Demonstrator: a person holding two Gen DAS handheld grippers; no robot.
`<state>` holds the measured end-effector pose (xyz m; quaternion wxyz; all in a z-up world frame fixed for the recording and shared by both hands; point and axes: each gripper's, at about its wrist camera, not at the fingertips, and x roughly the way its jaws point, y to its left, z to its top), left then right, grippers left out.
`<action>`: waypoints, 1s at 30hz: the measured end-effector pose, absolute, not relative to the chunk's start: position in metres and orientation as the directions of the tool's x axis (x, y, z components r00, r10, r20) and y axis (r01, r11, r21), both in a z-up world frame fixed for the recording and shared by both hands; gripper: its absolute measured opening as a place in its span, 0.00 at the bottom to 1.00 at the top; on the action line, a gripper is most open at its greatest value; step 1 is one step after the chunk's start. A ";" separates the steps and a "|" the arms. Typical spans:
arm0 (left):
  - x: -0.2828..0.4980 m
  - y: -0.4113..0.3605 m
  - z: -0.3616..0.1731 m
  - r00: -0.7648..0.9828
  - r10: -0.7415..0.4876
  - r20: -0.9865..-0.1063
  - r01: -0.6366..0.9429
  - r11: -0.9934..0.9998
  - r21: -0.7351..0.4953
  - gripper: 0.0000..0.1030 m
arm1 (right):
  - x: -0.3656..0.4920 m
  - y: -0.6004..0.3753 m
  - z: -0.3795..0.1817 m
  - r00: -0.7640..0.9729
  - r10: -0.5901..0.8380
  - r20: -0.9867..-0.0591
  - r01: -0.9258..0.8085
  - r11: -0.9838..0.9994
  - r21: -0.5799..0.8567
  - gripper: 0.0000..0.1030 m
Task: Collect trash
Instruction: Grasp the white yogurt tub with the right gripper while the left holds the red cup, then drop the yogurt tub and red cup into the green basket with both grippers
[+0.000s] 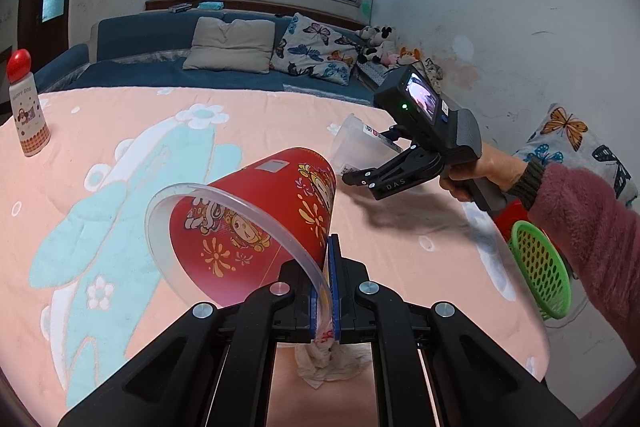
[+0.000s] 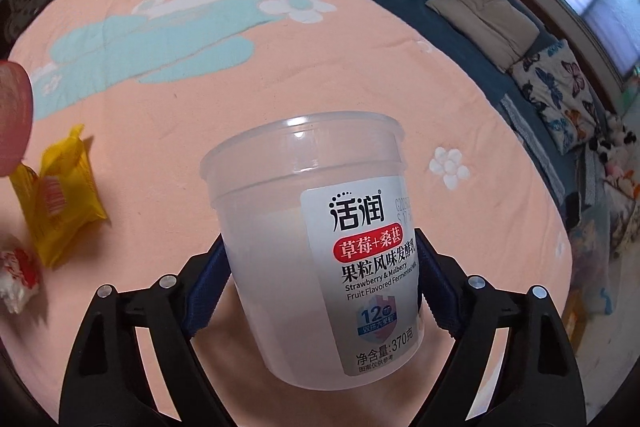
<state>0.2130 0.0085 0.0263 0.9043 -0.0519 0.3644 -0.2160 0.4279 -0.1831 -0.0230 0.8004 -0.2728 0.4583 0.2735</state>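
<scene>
On the pink blanket [image 1: 248,115] with its pale blue and white flower pattern, both grippers are busy with cups. Near the bottom of the left wrist view, the left gripper [image 1: 325,291] is pinched tight on the clear rim of a red cup [image 1: 260,215] printed with cartoon figures; the cup is tipped over, its mouth toward the camera, lifted off the cloth. A crumpled tissue [image 1: 324,363] lies on the blanket right below those fingers.

Across the blanket, a hand [image 1: 476,171] in a fuzzy pink sleeve holds the right gripper [image 2: 324,279], angled down at a clear yogurt cup [image 2: 316,235]. Its jaws stand wide on either side of the cup's body, the blue pads [image 2: 208,279] close against its sides; whether they press on it I cannot tell.

A yellow wrapper [image 2: 60,195] and a red-and-white scrap [image 2: 18,275] lie to the left in the right wrist view. A bottle with a red cap [image 1: 26,103] stands at the far left edge, and a green basket [image 1: 540,267] shows beneath the sleeve.
</scene>
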 end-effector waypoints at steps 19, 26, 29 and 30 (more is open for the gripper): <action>0.162 -0.059 0.048 0.576 -0.563 -0.593 0.515 0.813 -0.271 0.05 | 0.268 -0.307 0.020 0.501 0.115 -0.858 -0.393 0.913 -0.107 0.81; 0.146 -0.105 0.053 0.526 -0.628 -0.573 0.598 0.753 -0.275 0.05 | 0.208 -0.393 0.023 0.514 0.033 -0.857 -0.214 0.973 -0.091 0.81; 0.143 -0.127 0.051 0.491 -0.650 -0.580 0.627 0.726 -0.283 0.05 | 0.184 -0.427 0.018 0.511 -0.015 -0.859 -0.134 0.986 -0.097 0.81; 0.142 -0.137 0.050 0.476 -0.658 -0.583 0.639 0.714 -0.285 0.05 | 0.177 -0.439 0.016 0.508 -0.026 -0.861 -0.108 0.990 -0.094 0.81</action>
